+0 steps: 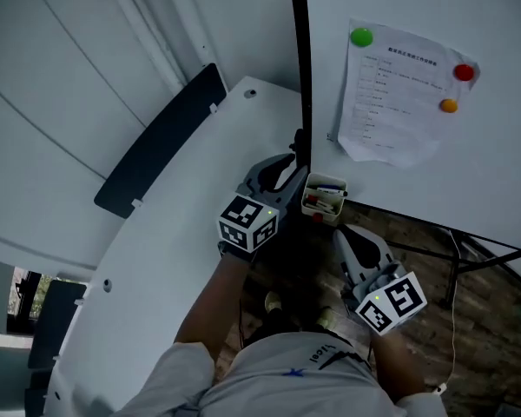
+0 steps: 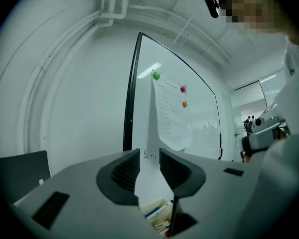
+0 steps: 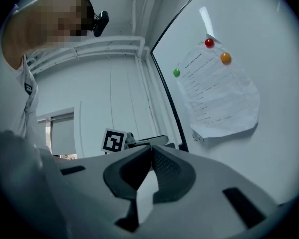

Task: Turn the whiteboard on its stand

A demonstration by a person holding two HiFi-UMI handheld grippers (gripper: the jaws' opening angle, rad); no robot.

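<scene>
Left gripper [image 1: 286, 165]: fingers apart with a narrow gap, clamping nothing. Its tips sit just beside the dark side edge of the black-framed white whiteboard [image 1: 504, 146]; can't tell if they touch.

Right gripper [image 3: 150, 151]: fingers together at the tips, nothing held, apart from the board.

Board upright ahead, with a white paper sheet [image 1: 399, 94] pinned on it by coloured round magnets [image 1: 361, 36]. A small white marker tray [image 1: 323, 196] sits between the grippers.
</scene>
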